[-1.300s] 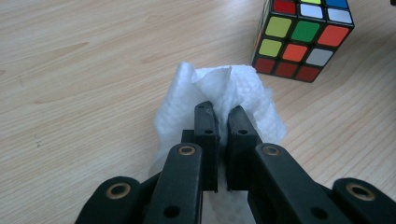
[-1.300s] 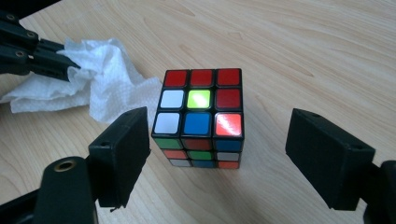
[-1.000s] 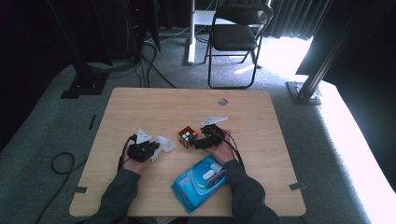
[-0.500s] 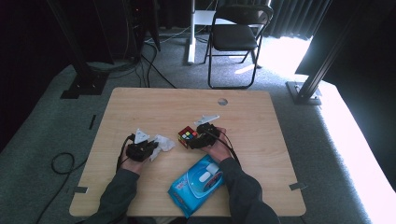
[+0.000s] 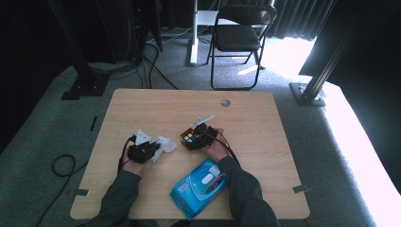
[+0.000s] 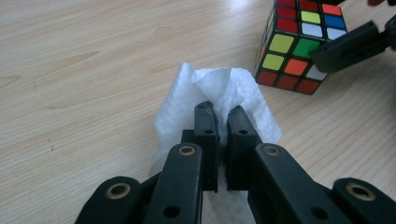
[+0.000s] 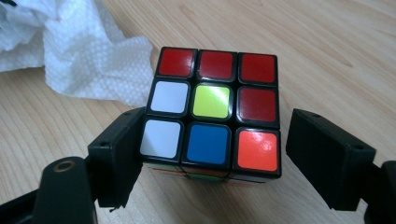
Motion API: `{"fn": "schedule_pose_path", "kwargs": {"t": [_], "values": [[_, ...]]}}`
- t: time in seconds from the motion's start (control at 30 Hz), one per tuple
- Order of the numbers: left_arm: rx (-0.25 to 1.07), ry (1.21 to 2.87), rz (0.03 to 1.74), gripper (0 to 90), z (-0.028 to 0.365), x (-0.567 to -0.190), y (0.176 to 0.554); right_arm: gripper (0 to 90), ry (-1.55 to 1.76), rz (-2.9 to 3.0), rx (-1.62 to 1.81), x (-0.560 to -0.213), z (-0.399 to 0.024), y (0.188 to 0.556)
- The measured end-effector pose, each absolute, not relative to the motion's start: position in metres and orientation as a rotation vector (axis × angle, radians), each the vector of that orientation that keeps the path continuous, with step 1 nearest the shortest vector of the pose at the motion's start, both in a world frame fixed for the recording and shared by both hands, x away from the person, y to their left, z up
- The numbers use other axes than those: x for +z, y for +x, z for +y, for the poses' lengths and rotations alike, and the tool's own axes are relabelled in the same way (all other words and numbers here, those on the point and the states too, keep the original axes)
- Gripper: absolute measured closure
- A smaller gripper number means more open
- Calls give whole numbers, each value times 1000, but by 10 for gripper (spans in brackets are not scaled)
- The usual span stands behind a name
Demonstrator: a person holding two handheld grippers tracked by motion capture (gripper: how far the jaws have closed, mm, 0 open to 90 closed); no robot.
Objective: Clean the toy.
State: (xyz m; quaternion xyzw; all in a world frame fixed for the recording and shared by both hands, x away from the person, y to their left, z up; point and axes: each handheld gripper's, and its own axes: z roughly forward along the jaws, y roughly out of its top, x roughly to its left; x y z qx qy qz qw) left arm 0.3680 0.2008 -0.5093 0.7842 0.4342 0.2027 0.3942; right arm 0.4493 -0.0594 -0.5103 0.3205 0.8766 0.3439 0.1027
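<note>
Cube [image 7: 212, 114] sitting mid-tabletop [image 5: 265, 127] between spread right gripper [image 7: 212, 154] jaws, which have just been closing, one side gapped; left gripper [image 6: 223, 122] pinching white wipe [image 6: 219, 91] toward left edge.

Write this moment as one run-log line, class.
left gripper: shut on wipe | right gripper: open, closing around cube | table

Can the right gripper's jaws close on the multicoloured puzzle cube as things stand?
Probably yes: the right gripper has its jaws open on either side of the multicoloured puzzle cube, one touching or nearly so, a gap at the other, nothing between.
</note>
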Motion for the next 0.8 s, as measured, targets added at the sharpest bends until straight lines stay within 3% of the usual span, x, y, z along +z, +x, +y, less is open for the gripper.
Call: {"fn": "schedule_pose_path", "kwargs": {"t": [0.8], "values": [[520,1965,1060,858,195,-488,378,338,884,2585,1030,-515,-59,454]]}}
